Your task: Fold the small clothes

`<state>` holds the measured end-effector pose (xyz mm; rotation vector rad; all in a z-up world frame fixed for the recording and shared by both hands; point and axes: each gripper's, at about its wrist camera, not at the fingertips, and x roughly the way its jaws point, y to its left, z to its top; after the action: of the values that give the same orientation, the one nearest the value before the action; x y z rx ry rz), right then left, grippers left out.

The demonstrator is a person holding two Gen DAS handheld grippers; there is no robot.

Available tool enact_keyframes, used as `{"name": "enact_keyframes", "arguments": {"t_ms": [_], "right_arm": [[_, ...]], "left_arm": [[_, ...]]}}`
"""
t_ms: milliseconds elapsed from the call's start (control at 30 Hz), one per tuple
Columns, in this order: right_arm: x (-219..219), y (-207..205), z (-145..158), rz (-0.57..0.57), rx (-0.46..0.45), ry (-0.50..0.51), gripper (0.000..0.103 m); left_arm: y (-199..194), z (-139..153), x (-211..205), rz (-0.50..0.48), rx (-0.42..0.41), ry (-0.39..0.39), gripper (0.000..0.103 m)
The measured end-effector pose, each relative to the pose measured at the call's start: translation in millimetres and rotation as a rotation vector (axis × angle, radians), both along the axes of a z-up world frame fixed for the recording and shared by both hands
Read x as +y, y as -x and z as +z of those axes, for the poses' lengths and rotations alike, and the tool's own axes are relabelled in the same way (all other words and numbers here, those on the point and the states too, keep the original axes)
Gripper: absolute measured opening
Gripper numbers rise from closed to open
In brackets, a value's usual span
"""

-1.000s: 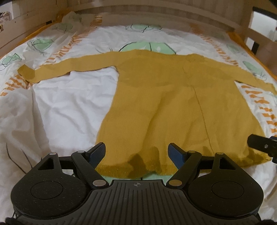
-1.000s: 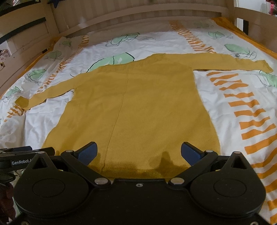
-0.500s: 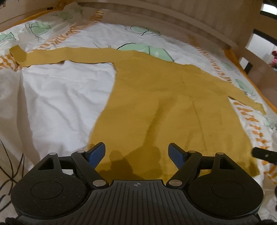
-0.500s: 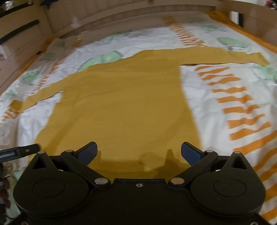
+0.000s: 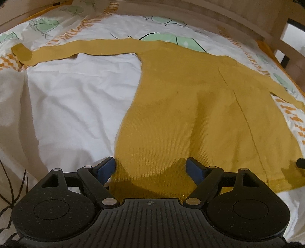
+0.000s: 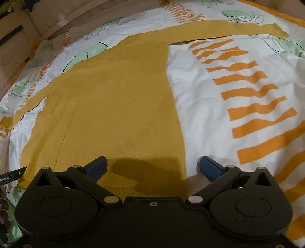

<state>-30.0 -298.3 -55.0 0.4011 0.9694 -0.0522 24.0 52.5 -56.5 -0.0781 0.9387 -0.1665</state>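
A mustard yellow knit sweater [image 5: 190, 105] lies flat on the bed with both sleeves spread out. My left gripper [image 5: 150, 166] hovers low over its bottom left hem corner; its jaws are wide and opening, with the hem edge below them and nothing pinched. My right gripper [image 6: 153, 162] stands open over the bottom right hem corner of the sweater [image 6: 118, 105], with nothing gripped. The left sleeve [image 5: 76, 49] stretches to the far left. The right sleeve [image 6: 219, 28] stretches to the far right.
The sweater rests on a white bedsheet [image 5: 76, 95] with orange stripes [image 6: 257, 118] and green leaf prints. A wooden bed frame [image 5: 209, 17] runs along the far side. The left tool's black tip [image 6: 11, 174] shows at the right wrist view's left edge.
Both grippers have come down and closer to the hem. The left one shifted toward the left hem corner, the right one toward the right hem corner. Both stay open.
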Motion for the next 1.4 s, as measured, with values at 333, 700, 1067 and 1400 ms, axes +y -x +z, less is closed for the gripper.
{"name": "enact_keyframes", "arguments": {"t_ms": [333,700,1067,1400], "right_arm": [[2.2,-8.5,0.0,0.054,0.017,0.010,0.102],[-10.3,-7.5,10.2,0.009,-0.004,0.013,0.013],[-23.8,-3.5,13.8,0.012,0.063,0.088,0.012],[-23.3,-2.6,22.5,-0.033,0.022,0.113,0.085]], "left_arm": [[-1.2,0.5,-0.8,-0.003,0.006,-0.008,0.083],[-3.3,1.9,-1.5,-0.002,0.008,-0.015,0.083],[-7.7,2.1,-1.8,-0.004,0.019,-0.047,0.083],[-13.8,4.1,0.3,-0.019,0.088,-0.028,0.084]]}}
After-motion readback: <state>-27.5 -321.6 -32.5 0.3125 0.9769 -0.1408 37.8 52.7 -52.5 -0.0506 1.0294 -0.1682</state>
